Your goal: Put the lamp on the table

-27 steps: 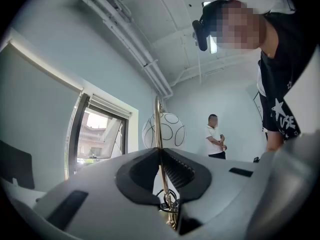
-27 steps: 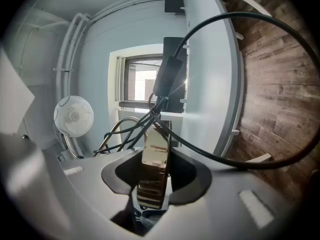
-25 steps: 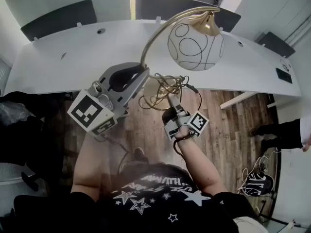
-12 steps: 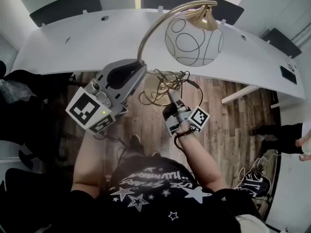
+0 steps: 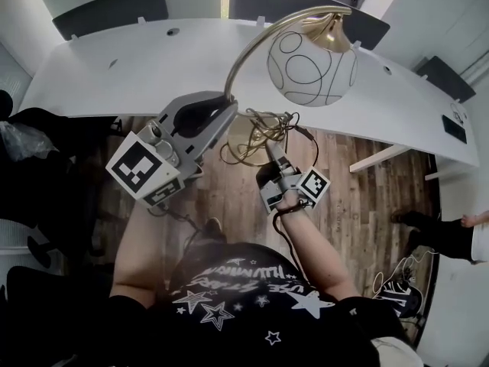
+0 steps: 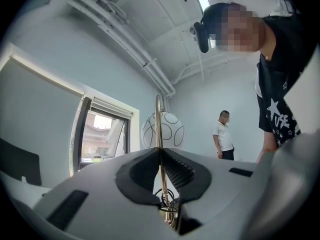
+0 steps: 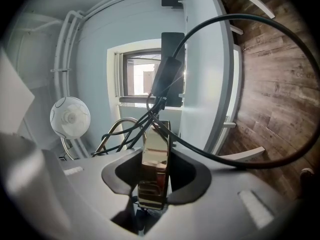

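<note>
**Holding a lamp in the air with both claws**

We hold the lamp point(image 5: 312, 67) up above a wood floor point(image 5: 359, 197). Our left claw point(image 5: 223, 107) is clamped on its thin brass stem point(image 6: 159, 114), and the round white shade point(image 6: 173, 132) sits beyond the tips. Our right claw point(image 5: 269, 157) is clamped on the edge of the brass base point(image 7: 154, 151). A black cord point(image 7: 240, 151) loops loose just past its jaws. A white table point(image 5: 114, 82) lies ahead of both claws.

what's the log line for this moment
lamp: in air, not on table | left gripper: shut on stem | right gripper: shut on base
</note>
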The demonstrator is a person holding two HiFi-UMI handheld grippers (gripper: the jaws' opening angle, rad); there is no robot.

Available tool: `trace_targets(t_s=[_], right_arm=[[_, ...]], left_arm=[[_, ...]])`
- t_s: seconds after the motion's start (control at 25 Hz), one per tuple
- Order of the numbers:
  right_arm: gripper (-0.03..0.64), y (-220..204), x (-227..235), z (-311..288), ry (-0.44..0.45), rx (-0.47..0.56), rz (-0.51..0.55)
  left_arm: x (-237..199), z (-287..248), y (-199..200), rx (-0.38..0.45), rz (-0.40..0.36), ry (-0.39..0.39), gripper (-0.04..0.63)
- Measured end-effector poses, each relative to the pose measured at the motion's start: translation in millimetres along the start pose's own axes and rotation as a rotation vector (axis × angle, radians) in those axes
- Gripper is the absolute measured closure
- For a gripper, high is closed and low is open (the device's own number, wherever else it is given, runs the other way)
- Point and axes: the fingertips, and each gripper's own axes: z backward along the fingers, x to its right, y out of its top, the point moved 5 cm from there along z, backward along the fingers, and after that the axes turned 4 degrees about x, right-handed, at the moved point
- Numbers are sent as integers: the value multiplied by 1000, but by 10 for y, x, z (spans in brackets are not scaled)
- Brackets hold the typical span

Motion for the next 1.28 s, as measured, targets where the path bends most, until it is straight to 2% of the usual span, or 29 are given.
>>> trace_targets(t_s=[0.36,1.08,1.28], right_arm=[[495,12,-10,-49,26,-25,12],[495,71,-19,-44,37,1,46],[495,88,-34,-82,51,-5,55]], left_arm=[[57,24,0,21,-21,-2,563],[56,28,-7,38,-21,-49,563],[62,27,4,19,-45,-50,563]])
